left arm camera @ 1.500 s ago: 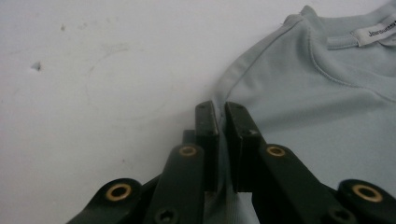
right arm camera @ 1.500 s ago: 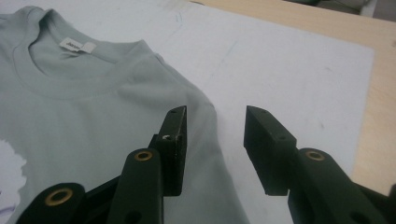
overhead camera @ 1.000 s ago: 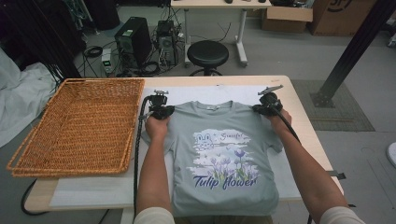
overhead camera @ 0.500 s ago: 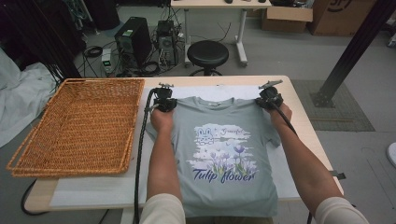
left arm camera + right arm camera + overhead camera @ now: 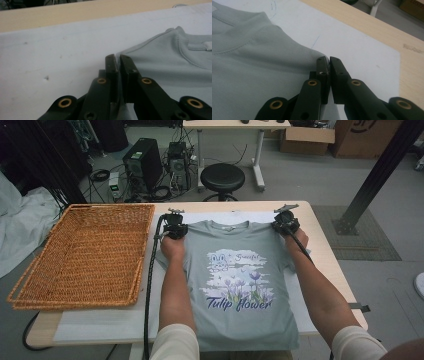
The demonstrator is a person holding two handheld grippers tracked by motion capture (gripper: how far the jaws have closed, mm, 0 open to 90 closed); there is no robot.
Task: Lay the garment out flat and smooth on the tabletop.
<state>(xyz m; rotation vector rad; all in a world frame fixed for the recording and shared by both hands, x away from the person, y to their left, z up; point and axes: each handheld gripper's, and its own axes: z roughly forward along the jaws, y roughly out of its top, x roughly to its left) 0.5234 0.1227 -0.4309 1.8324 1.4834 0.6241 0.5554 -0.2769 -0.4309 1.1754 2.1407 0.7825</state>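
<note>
Between each pair of nearly closed jaws sits a shoulder corner of the grey T-shirt: the left gripper pinches the cloth edge at one shoulder, the right gripper the other. Behind the jaws the shirt lies flat, print up, on the white mat, hem hanging over the near table edge, so spreading looks done and folding or stowing seems left. Beside the left jaws, well apart, the wicker basket waits; nothing blocks the way.
</note>
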